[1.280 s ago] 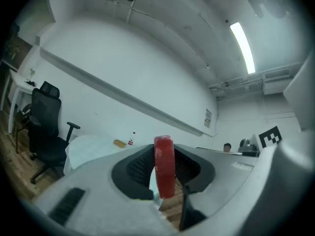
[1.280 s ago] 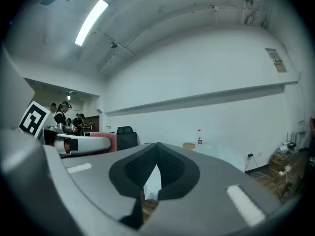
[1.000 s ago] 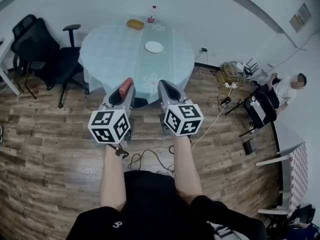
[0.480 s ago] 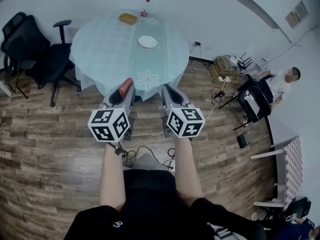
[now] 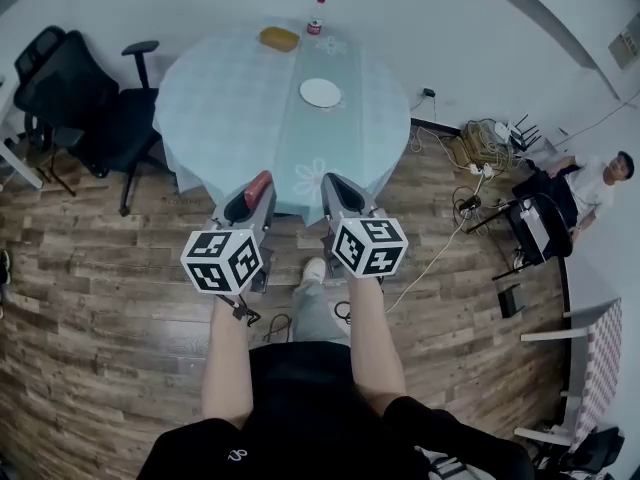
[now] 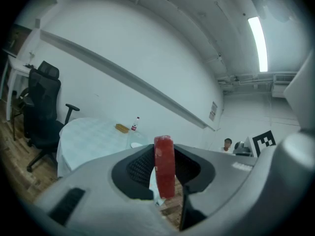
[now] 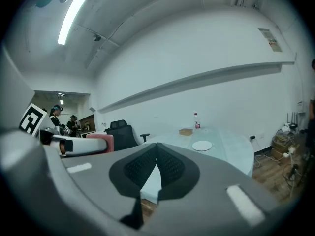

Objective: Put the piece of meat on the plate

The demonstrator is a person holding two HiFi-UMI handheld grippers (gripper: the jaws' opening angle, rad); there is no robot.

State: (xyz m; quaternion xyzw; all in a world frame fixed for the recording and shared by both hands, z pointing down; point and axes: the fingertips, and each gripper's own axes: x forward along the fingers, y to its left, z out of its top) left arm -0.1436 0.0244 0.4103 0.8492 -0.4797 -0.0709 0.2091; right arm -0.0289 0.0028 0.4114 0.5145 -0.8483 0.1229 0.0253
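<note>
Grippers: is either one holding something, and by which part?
The left gripper pinches the meat by its flat sides, one end poking out. The right gripper is shut and empty.

Probably an office or lab room, black swivel chairs [image 5: 75, 98], round clothed table [image 5: 230, 98], cable tangle [image 5: 482, 146] on plank floor [image 5: 100, 268]

Bright, even light from a ceiling tube lamp [image 6: 258, 43]; fisheye bending at edges; gripper views darkly vignetted.
</note>
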